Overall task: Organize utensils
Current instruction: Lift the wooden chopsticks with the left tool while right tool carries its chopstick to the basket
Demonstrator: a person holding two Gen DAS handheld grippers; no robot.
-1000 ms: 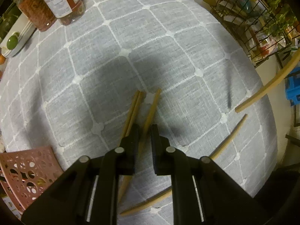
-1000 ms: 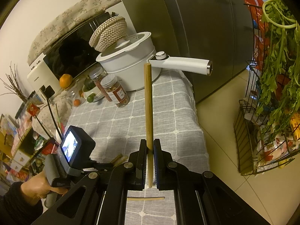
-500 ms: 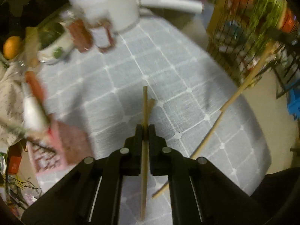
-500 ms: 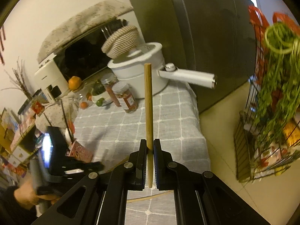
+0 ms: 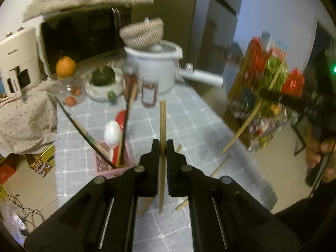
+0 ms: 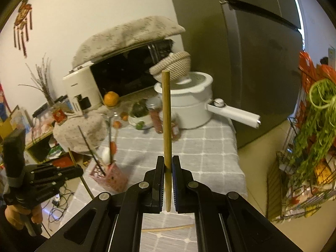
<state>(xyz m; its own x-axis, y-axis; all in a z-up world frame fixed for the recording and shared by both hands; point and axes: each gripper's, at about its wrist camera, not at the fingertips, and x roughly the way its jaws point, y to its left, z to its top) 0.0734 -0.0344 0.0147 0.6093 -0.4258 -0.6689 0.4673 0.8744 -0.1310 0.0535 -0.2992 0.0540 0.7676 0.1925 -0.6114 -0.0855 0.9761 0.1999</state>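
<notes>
Chopsticks: left gripper (image 5: 162, 147) and right gripper (image 6: 167, 163) each clamp one; left view blurred, maybe smeared.

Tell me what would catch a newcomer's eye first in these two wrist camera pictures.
Each view is split down its middle by a wooden chopstick: the left gripper is shut on one light bamboo chopstick, the right gripper on another bamboo chopstick, both held above the grey checked tablecloth. Next comes the pink perforated utensil holder at the cloth's left side, bristling with dark chopsticks and a white plastic spoon, and the big white pot behind.
</notes>
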